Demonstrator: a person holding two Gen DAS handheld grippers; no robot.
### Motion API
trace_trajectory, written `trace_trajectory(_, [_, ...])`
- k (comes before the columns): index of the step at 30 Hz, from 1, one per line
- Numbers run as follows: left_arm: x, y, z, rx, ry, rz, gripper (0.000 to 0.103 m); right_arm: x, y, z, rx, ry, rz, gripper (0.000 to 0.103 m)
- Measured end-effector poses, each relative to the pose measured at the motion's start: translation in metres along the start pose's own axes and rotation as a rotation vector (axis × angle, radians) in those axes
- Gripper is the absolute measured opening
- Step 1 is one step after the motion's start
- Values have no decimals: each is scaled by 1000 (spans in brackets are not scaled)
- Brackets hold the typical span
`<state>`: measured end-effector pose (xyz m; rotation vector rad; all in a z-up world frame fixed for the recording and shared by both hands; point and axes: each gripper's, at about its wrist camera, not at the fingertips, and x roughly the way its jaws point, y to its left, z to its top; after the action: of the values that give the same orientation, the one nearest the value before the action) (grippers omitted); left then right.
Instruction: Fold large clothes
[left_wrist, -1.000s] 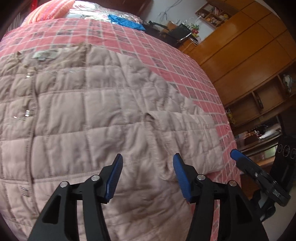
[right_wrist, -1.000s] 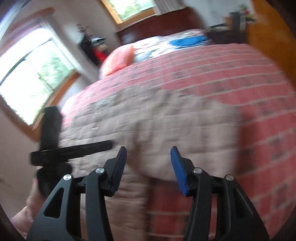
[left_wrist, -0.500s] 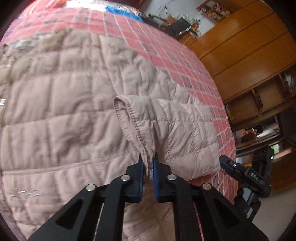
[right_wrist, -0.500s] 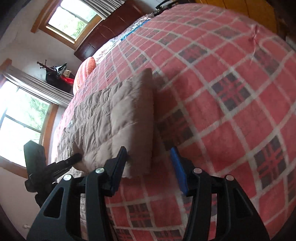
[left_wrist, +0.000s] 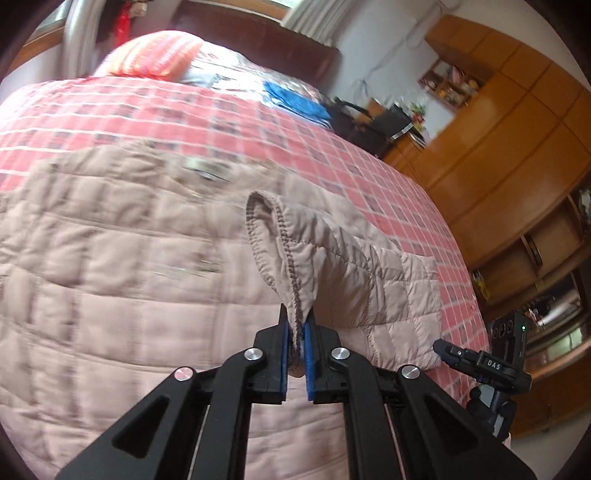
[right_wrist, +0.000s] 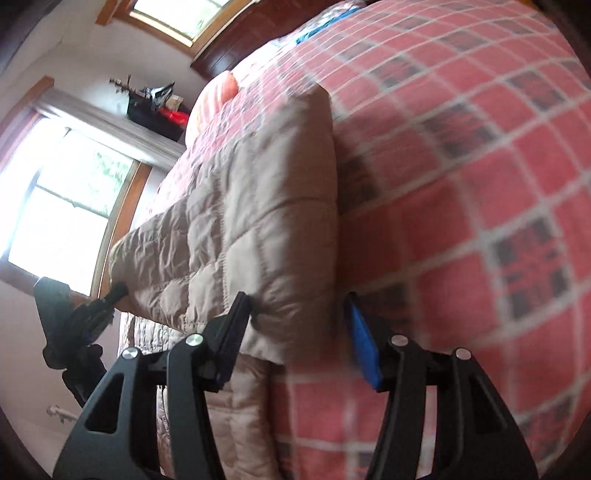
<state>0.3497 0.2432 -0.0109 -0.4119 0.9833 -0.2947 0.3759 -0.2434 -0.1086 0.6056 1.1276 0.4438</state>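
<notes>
A beige quilted jacket (left_wrist: 110, 266) lies spread on the red plaid bed (left_wrist: 332, 147). My left gripper (left_wrist: 296, 343) is shut on the sleeve cuff (left_wrist: 280, 251), which is lifted off the jacket's body. In the right wrist view my right gripper (right_wrist: 295, 325) stands open, its jaws on either side of the folded sleeve's (right_wrist: 266, 206) near corner at the bed's edge. The right gripper (left_wrist: 480, 365) also shows at the lower right of the left wrist view, and the left gripper (right_wrist: 88, 314) at the far left of the right wrist view.
An orange striped pillow (left_wrist: 155, 55) and a blue cloth (left_wrist: 295, 99) lie at the head of the bed. Wooden cabinets (left_wrist: 498, 147) stand along the right. A window (right_wrist: 55, 206) is on the wall to the left.
My left gripper shut on the sleeve cuff and lifted it up off the jacket. My right gripper moved in to the sleeve's corner at the bed edge, still open.
</notes>
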Motion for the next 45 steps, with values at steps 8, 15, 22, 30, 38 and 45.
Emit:
trace_trajectory(8, [-28, 65, 11, -84, -52, 93, 6, 34, 36, 7, -75, 49, -21, 54])
trace_trajectory(15, [-11, 113, 10, -128, 14, 175, 7, 41, 54, 10, -131, 74, -141, 47])
trace_trajectory(22, [16, 131, -2, -110, 69, 212, 11, 51, 58, 8, -139, 106, -255, 47])
trace_trajectory(30, [1, 126, 1, -64, 51, 256, 25, 47, 90, 5, -186, 71, -356, 51])
trace_trajectory(38, [-57, 103, 13, -41, -107, 260, 29, 28, 165, -5, -299, 37, -277, 51])
trace_trajectory(45, [6, 71, 13, 10, 29, 240, 29, 107, 192, -10, -332, 197, -309, 39])
